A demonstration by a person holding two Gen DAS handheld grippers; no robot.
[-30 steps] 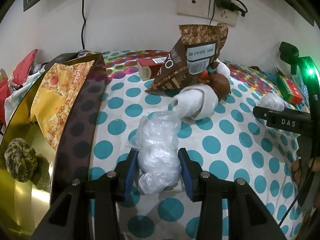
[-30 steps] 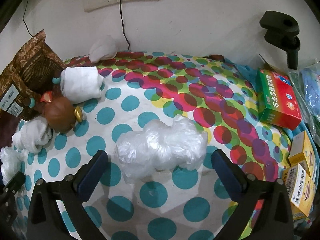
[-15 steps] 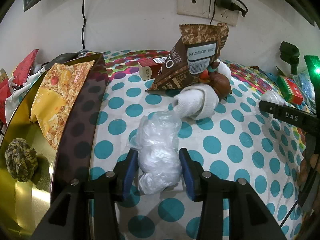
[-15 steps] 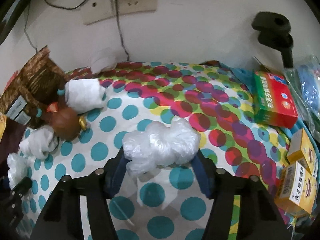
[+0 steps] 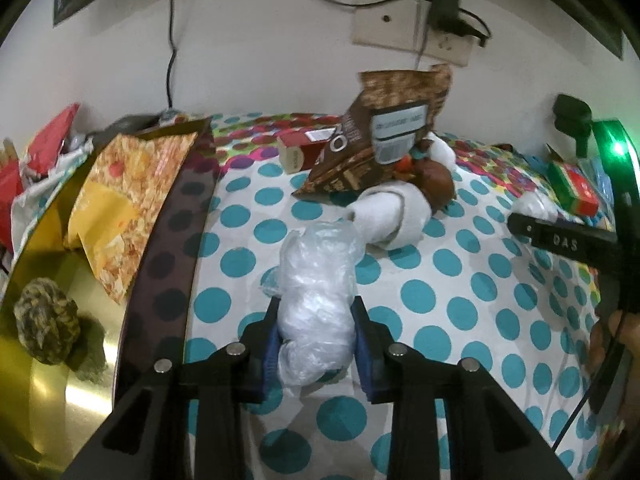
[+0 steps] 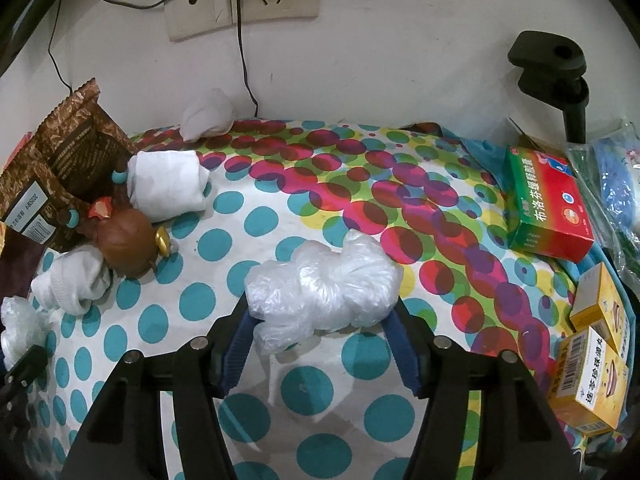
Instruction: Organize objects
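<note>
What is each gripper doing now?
Left gripper: shut on a plastic bag.
Right gripper: shut on another plastic bag.

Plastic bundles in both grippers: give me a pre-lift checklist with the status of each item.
1. Left gripper clamped on its plastic bundle: ok, both pads press its sides.
2. Right gripper closed on the right plastic bundle: ok, pads touch both ends.
3. Left bundle separate from the rolled white sock: cannot tell, they overlap in view.
4. Room in the gold tray: ok, bare floor beside the woven ball.
5. Right bundle apart from the medicine boxes: ok.
</note>
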